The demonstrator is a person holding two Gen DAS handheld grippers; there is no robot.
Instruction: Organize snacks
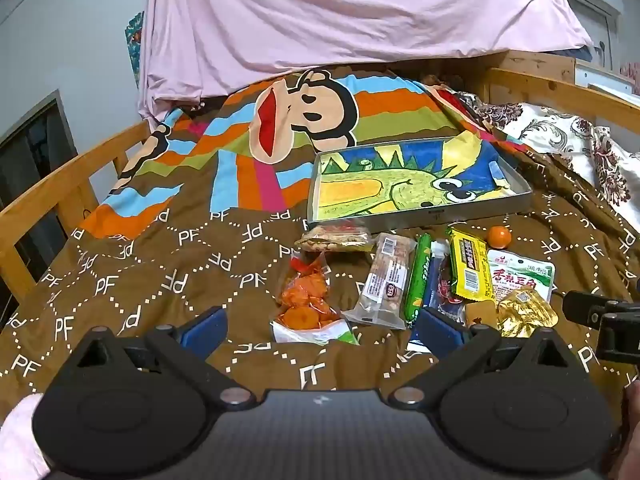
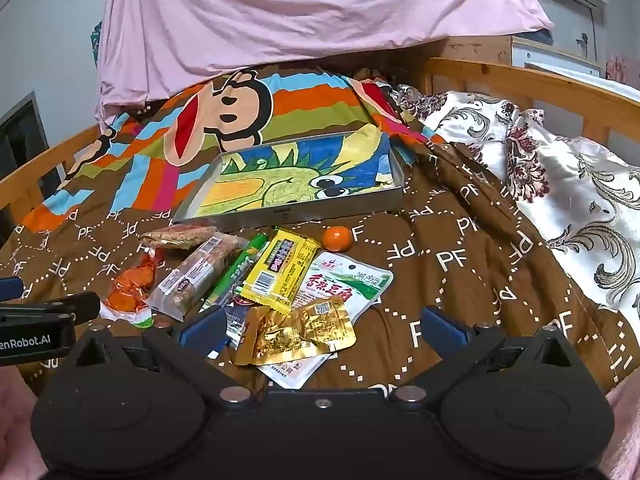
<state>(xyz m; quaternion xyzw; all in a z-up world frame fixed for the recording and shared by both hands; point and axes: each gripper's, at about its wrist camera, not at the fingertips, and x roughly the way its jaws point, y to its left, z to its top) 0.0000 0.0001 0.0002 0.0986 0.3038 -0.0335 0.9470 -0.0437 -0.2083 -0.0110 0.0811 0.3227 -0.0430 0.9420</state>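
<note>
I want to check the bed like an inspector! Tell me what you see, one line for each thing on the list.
Surface: brown PF-print bedspread, rumpled, on a wooden bed.
Job's things: metal tray with a dinosaur picture inside, no snacks in it; in front of it lie a small orange, yellow packet, green stick, gold foil packet, white-green pouch, clear-wrapped bar, orange snack bag.
Clutter: floral quilt bunched at the right.
Grippers: left gripper open above the snacks; right gripper open, gold packet between its fingers.
Cables: nothing seen.
Surroundings: pink sheet hanging behind; wooden rail.
</note>
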